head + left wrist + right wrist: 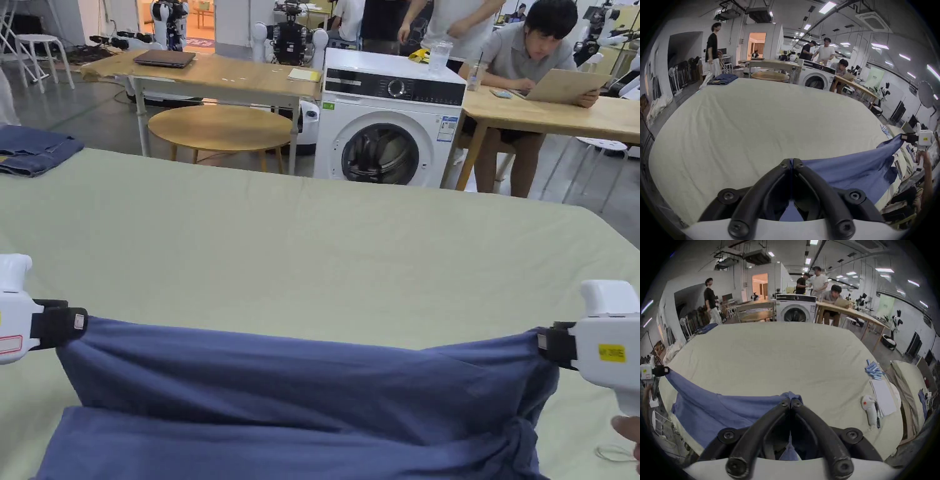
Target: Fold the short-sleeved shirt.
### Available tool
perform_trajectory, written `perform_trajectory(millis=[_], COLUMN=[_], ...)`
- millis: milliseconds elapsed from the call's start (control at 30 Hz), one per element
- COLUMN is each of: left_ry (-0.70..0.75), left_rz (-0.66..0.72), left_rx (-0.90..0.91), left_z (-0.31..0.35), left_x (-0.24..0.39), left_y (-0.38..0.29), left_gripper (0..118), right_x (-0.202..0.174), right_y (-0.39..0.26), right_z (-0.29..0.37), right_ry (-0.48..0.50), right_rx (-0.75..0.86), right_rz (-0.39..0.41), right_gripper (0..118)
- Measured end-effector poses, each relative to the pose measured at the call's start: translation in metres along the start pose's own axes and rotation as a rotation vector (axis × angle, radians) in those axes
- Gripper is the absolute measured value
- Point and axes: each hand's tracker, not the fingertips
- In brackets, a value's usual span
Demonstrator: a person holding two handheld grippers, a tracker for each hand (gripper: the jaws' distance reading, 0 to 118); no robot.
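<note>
Blue shirt [294, 400] edge taut between left gripper [78, 322] and right gripper [542, 342].

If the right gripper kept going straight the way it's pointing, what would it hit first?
Probably nothing soon: the right gripper, shut on the shirt, points across the bare sheet; the washing machine stands beyond, though depth is unclear.

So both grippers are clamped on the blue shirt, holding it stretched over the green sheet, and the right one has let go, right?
No. The right gripper is shut on the blue shirt too, as the right gripper view shows; the left gripper also grips it over the green sheet.
</note>
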Motion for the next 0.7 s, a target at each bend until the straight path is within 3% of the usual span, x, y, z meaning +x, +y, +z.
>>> perform_trajectory(millis=[367, 500, 700], left_ry=[-0.002, 0.022, 0.073], left_rz=[0.009, -0.004, -0.044], left_rx=[-0.112, -0.221, -0.346], left_z=[0.036, 0.027, -0.009], left_x=[-0.006, -0.007, -0.004], left_y=[-0.078, -0.111, -0.14], left_gripper=[0, 0, 0], right_x=[-0.006, -0.006, -0.005], right_y=[-0.092, -0.128, -0.164], right_z=[0.047, 0.03, -0.015], right_ry=[-0.013, -0.043, -0.068], right_rx=[-0.126, -0.239, -0.332], right_rz=[0.0, 0.056, 0.06], right_gripper=[0, 0, 0])
